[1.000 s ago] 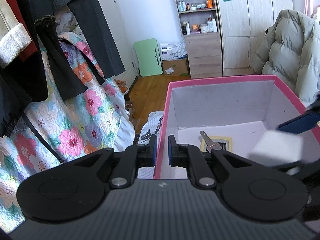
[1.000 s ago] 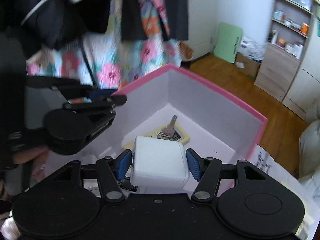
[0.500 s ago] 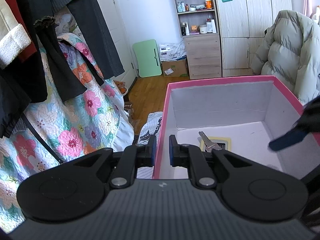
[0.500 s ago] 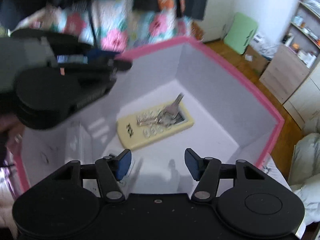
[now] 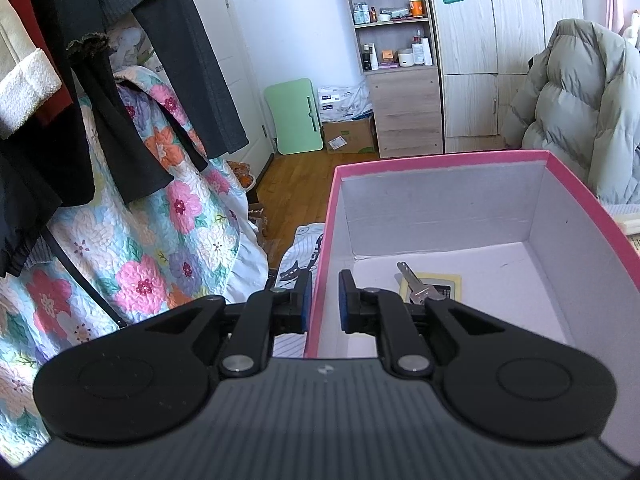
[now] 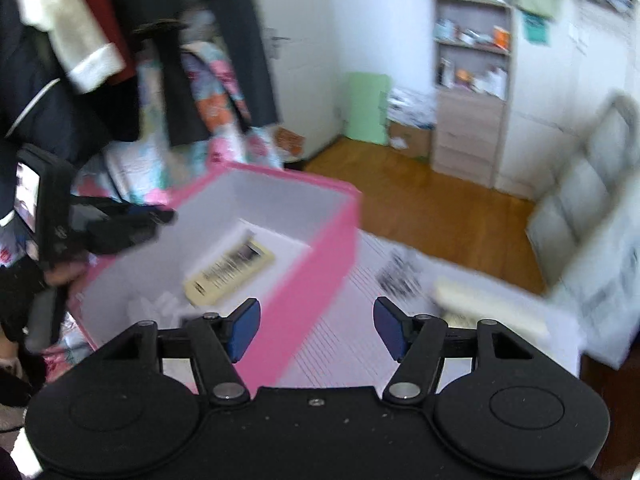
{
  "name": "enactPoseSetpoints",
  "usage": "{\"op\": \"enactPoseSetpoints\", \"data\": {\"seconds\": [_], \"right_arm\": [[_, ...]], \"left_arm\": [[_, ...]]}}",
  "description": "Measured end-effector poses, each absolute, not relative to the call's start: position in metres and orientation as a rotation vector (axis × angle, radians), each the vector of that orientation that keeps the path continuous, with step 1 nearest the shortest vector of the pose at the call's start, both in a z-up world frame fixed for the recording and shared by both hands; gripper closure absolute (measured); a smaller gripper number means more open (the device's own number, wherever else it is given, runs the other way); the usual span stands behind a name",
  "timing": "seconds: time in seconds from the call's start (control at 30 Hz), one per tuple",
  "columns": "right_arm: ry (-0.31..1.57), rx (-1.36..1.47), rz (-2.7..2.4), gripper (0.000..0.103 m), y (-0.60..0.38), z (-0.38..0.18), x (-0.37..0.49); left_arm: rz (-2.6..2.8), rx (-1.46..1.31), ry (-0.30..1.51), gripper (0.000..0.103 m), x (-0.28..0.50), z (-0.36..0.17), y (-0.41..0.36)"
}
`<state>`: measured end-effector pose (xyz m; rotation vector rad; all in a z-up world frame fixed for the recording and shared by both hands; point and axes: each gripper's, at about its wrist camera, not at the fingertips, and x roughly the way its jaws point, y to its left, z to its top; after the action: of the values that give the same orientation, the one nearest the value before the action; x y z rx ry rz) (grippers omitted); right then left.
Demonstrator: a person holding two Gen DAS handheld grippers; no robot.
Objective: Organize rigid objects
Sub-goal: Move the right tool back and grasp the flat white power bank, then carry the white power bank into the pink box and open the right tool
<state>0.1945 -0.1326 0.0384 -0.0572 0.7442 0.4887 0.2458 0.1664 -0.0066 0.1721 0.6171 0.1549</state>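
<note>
A pink box (image 5: 432, 159) with a white inside holds a yellow calculator (image 5: 444, 286) with a key (image 5: 412, 280) on it. My left gripper (image 5: 323, 302) is shut on the box's left wall, one pad on each side. In the blurred right wrist view the box (image 6: 308, 264) sits at lower left with the calculator (image 6: 230, 274) and a white charger block (image 6: 152, 306) inside. My right gripper (image 6: 316, 330) is open and empty, above the box's right edge. The left gripper (image 6: 120, 224) shows at the box's far side.
A flowered quilt (image 5: 132, 240) and hanging dark clothes (image 5: 132, 80) are at left. A grey puffer jacket (image 5: 580, 112) lies at right. A shelf unit (image 5: 396, 60) and wardrobe stand across the wood floor. A cream object (image 6: 488, 308) lies on striped bedding right of the box.
My right gripper let the white charger block go into the box, then drew back up and to the right, out of the left wrist view. The left gripper kept its hold.
</note>
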Motion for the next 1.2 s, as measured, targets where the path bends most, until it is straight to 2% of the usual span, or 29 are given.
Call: {"op": "enactPoseSetpoints", "data": {"seconds": [0.23, 0.47, 0.57, 0.63, 0.67, 0.87, 0.93, 1.0, 1.03, 1.07, 1.2], "right_arm": [[0.840, 0.174, 0.302, 0.035, -0.157, -0.047, 0.169], [0.854, 0.157, 0.235, 0.035, -0.135, -0.087, 0.188], [0.820, 0.071, 0.225, 0.038, -0.128, -0.089, 0.198], [0.802, -0.022, 0.219, 0.052, -0.118, -0.090, 0.203], [0.788, -0.052, 0.219, 0.056, -0.116, -0.090, 0.203], [0.788, -0.022, 0.237, 0.055, -0.126, -0.087, 0.201], [0.798, -0.051, 0.237, 0.045, -0.119, -0.087, 0.203], [0.794, -0.053, 0.236, 0.045, -0.114, -0.088, 0.206], [0.791, -0.050, 0.238, 0.048, -0.114, -0.089, 0.208], [0.783, -0.053, 0.237, 0.058, -0.114, -0.089, 0.209], [0.760, -0.071, 0.248, 0.059, -0.114, -0.086, 0.205]], "left_arm": [[0.161, 0.177, 0.611, 0.092, 0.244, -0.006, 0.168], [0.158, 0.180, 0.625, 0.092, 0.242, -0.005, 0.168], [0.156, 0.176, 0.619, 0.092, 0.245, -0.004, 0.166], [0.157, 0.176, 0.620, 0.092, 0.245, -0.004, 0.166], [0.156, 0.176, 0.621, 0.092, 0.245, -0.004, 0.166], [0.153, 0.174, 0.618, 0.092, 0.246, -0.003, 0.165], [0.153, 0.172, 0.618, 0.092, 0.245, -0.004, 0.165], [0.155, 0.175, 0.619, 0.092, 0.246, -0.004, 0.164], [0.154, 0.172, 0.619, 0.092, 0.246, -0.003, 0.165], [0.154, 0.171, 0.619, 0.092, 0.245, -0.003, 0.164], [0.155, 0.175, 0.620, 0.092, 0.245, -0.003, 0.165]]}}
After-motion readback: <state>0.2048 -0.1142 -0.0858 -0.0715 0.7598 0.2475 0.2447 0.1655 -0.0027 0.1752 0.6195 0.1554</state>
